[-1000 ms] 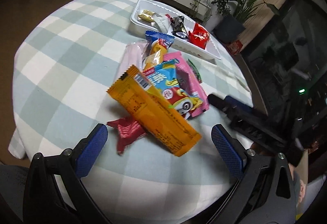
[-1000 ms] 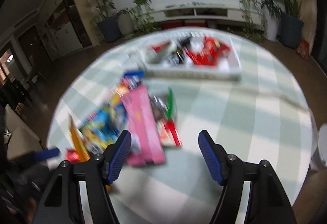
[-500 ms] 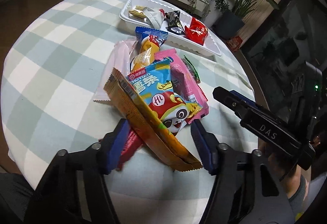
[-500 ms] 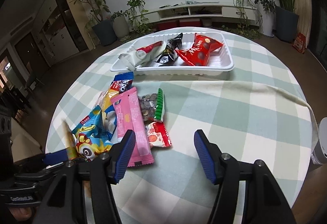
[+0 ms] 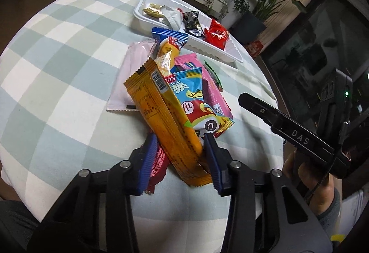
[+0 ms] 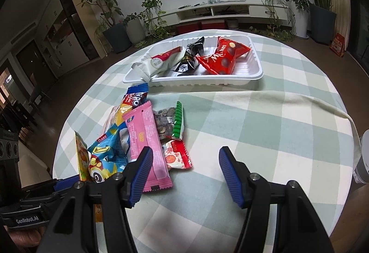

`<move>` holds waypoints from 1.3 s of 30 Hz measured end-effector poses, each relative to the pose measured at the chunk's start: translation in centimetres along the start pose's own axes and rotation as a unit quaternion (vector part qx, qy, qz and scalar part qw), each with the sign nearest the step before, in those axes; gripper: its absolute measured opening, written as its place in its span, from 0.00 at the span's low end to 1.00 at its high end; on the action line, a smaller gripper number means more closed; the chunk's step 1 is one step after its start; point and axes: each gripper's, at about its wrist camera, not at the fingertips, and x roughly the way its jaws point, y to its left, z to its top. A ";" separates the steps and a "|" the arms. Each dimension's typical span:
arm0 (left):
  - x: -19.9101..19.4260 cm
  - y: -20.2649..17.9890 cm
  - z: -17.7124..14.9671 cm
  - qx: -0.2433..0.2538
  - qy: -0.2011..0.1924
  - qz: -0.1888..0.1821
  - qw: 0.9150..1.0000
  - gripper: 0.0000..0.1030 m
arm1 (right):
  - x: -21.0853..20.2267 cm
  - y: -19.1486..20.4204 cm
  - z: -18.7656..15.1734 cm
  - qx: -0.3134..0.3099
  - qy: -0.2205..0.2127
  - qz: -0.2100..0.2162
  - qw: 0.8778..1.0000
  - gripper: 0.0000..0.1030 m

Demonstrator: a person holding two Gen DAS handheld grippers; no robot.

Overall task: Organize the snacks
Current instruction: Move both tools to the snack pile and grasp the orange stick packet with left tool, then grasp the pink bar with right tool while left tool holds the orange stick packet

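The round surface [image 6: 265,114] under its green-and-white checked cloth is filling both views. A white plastic tray [image 6: 251,73] is sitting upper centre. My left gripper [image 5: 181,157] is clamping its jaws on the long orange foil snack packet [image 5: 163,123], centre frame. My right gripper [image 6: 185,173] is hovering, jaws apart.

The tray [image 6: 254,68] sits at the far side of the table [image 6: 265,128] with several packets in it; a heap of snack packets [image 6: 147,135] lies nearer, to its left.
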 end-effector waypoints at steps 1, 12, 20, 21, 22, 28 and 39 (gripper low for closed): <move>0.1 -0.2 0.1 0.011 0.005 0.001 1.000 0.35 | 0.1 0.0 0.0 -0.001 0.001 0.000 1.000 0.62; -0.4 2.1 1.5 0.024 0.028 -0.026 0.999 0.15 | 0.7 0.0 -0.2 -0.003 0.012 0.002 1.000 0.55; -0.3 1.9 1.3 0.060 0.041 -0.014 0.997 0.13 | 1.0 0.2 -0.1 -0.006 0.015 0.003 1.000 0.52; 0.2 1.6 1.4 0.071 0.060 -0.013 0.996 0.13 | 1.1 0.3 -0.1 -0.008 0.017 0.001 1.000 0.52; 0.5 1.5 1.6 0.076 0.069 -0.006 0.995 0.14 | 1.2 0.4 -0.2 -0.009 0.017 0.000 1.000 0.52; 0.9 1.5 1.9 0.088 0.063 0.037 0.993 0.14 | 1.6 0.7 -0.2 -0.015 0.022 -0.004 1.000 0.51; 0.0 2.1 1.7 0.085 0.040 0.011 0.996 0.09 | 1.6 0.6 -0.1 -0.014 0.020 -0.003 1.000 0.44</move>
